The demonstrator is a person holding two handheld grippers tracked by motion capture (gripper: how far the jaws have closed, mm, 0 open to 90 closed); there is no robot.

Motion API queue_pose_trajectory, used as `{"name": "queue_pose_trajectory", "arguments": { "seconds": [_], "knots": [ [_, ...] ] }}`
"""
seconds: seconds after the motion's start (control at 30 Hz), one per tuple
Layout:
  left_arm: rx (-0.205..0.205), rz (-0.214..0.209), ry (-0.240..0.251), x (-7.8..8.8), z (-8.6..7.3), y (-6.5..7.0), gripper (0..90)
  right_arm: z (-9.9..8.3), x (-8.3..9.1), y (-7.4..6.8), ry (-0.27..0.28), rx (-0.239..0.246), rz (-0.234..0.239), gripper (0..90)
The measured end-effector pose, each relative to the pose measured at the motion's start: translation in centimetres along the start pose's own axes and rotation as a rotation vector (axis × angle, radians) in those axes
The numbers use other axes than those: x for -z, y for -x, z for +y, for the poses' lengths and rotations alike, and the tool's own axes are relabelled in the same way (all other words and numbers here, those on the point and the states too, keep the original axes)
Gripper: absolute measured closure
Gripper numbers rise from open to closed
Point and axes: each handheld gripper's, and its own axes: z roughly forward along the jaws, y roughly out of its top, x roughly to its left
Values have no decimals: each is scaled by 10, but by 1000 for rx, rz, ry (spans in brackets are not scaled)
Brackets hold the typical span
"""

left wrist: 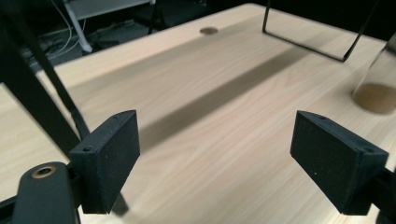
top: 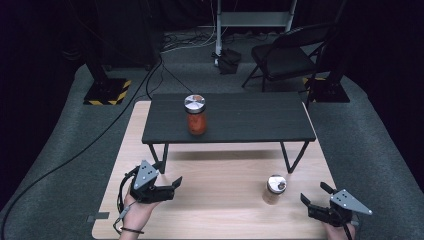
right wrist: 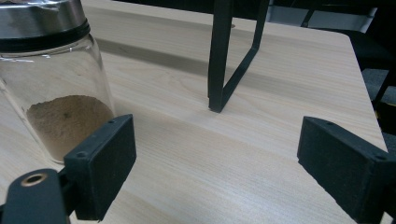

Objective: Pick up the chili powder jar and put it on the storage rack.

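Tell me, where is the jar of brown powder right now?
In the high view the jar of brown powder stands on the wooden table, right of centre, just ahead of the right gripper and near the black bench's leg.

The whole wooden surface (top: 220, 200) is being viewed from high at its near side, facing forward and down. The two gripper views are being taken low and close over it, along their own jaws. The brown-powder jar (top: 274, 189) (left wrist: 379, 79) (right wrist: 56, 88) is being shared by all three.

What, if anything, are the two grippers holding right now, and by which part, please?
Nothing is held. The left gripper and the right gripper both have open jaws with nothing between them; the brown-powder jar stands untouched on the table.
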Motion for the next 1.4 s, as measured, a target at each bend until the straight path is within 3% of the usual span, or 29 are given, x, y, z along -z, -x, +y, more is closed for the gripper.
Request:
{"name": "queue_pose_trajectory", "arguments": {
  "seconds": [0.17,0.33,0.63,0.73,1.0,1.4],
  "knots": [
    [8,11,-2,-1,-23,1,157,0,0,0,0,-2,0,108],
    [56,19,-5,-4,-45,0,152,0,0,0,-1,-2,0,108],
    [41,44,-4,-8,-69,6,151,0,0,0,0,-2,0,108],
    [47,59,19,-7,-81,9,154,0,0,0,0,-2,0,108],
    [15,71,-17,-10,-85,13,154,0,0,0,-2,-3,1,108],
    [8,71,-23,-11,-92,14,152,0,1,0,-2,-3,0,108]
  ]
}}
